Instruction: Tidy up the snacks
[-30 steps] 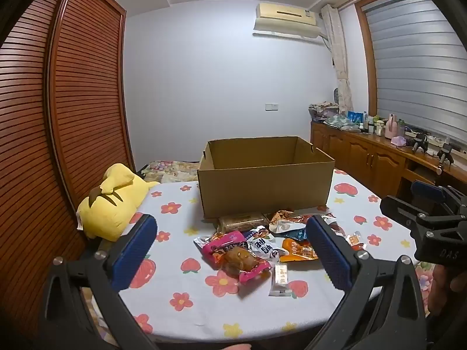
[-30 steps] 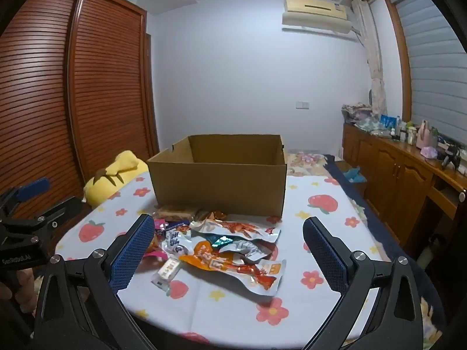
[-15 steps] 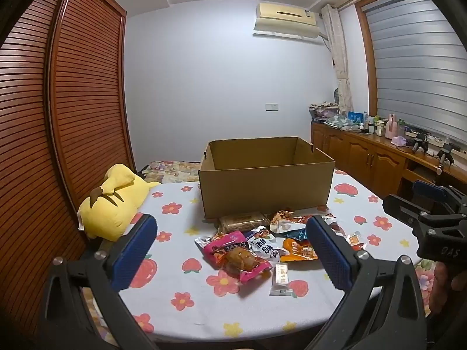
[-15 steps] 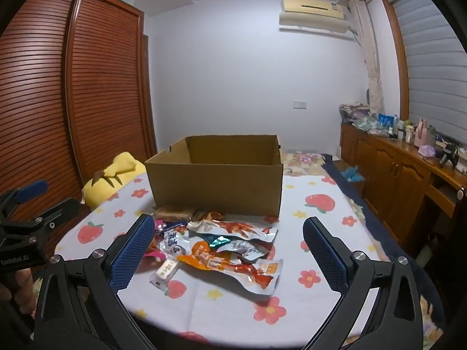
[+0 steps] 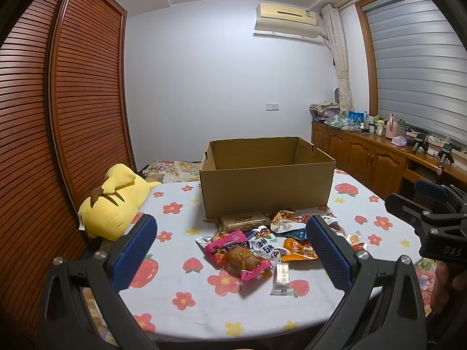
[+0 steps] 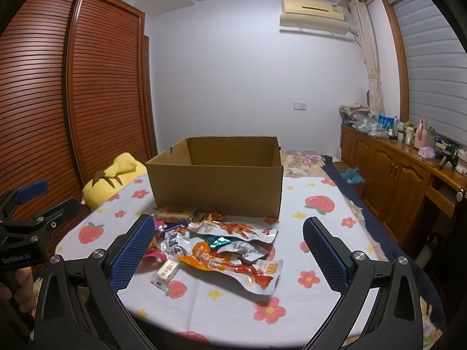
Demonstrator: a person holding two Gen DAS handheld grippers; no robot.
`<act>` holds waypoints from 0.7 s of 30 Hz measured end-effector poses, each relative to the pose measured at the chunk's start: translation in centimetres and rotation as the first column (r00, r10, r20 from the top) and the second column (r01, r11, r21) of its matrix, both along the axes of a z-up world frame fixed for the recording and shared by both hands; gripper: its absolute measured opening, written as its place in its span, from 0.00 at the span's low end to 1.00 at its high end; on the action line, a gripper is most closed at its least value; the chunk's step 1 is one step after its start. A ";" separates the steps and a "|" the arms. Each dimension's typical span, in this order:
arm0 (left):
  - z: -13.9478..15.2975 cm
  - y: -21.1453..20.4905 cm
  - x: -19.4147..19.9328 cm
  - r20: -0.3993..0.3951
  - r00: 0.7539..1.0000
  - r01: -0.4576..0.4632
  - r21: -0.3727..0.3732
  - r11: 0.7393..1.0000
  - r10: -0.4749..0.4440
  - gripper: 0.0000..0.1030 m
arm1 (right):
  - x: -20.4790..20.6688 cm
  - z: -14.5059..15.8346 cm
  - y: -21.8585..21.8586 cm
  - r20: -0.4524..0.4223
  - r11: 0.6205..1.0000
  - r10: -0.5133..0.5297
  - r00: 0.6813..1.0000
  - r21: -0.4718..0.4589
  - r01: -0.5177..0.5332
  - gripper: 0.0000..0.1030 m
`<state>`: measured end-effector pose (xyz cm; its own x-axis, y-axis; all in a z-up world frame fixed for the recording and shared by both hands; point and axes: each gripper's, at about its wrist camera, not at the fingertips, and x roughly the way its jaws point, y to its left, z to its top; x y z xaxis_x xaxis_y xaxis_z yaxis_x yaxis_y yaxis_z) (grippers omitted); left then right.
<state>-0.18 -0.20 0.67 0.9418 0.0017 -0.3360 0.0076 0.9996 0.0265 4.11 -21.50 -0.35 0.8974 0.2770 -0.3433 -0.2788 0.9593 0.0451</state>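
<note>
Floral tablecloth [image 5: 181, 285]: snack packets [image 6: 221, 250] before cardboard box [image 5: 267, 186], seemingly empty; both claws agape.

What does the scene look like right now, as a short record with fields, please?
left gripper: open, holding nothing
right gripper: open, holding nothing
snacks: loose pile on the tablecloth, in front of the box
cardboard box: open top, no snacks visible inside
plush toy: yellow, at the table's left edge
tablecloth: white, flower and strawberry print

A slatted wooden wardrobe [image 5: 58, 116] fills nine o'clock. White wall [image 5: 219, 87] at twelve carries an air conditioner [image 5: 287, 19] at one. Blinds [image 5: 417, 67] and a cluttered wooden sideboard [image 5: 367, 157] line three o'clock.
</note>
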 end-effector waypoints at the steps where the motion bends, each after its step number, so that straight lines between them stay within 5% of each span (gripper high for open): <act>1: -0.1 0.0 0.0 -0.001 1.000 0.000 0.001 1.000 0.000 1.00 | 0.0 0.0 0.0 0.000 1.000 0.001 1.000 0.000 -0.001 1.00; 21: 0.0 0.5 -0.2 0.001 1.000 0.002 0.003 1.000 -0.002 1.00 | -0.2 0.4 0.1 0.003 1.000 0.001 1.000 -0.003 -0.001 1.00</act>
<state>-0.40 0.25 0.69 0.9422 0.0008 -0.3349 0.0096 0.9995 0.0294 3.92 -21.38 0.07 0.8982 0.2774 -0.3411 -0.2803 0.9590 0.0417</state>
